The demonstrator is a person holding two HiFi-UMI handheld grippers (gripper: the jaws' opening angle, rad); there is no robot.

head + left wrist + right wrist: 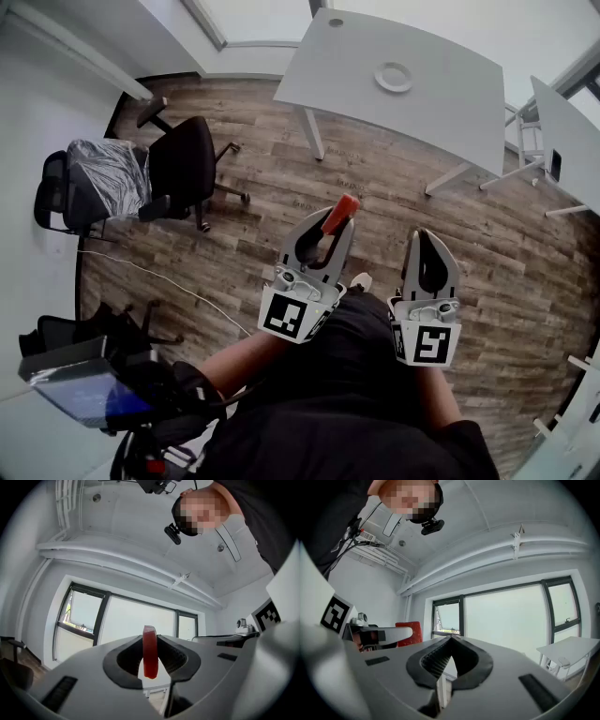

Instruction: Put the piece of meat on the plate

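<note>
A red piece of meat [339,214] stands on edge between the jaws of my left gripper [330,225], which is shut on it above the wooden floor. In the left gripper view the meat [150,651] appears as a thin red slab pinched between the dark pads of the left gripper [151,641]. My right gripper [427,234] is held beside it on the right, its jaws closed with nothing in them [451,641]. From the right gripper view the meat [408,632] shows at the left. A white plate [393,76] lies on the white table [441,112] farther ahead.
Two black office chairs [178,169] stand at the left, one with a plastic-wrapped backrest [108,173]. A second white table [572,141] is at the right. A cable [159,281] runs across the floor, and a lit screen [84,394] sits at lower left.
</note>
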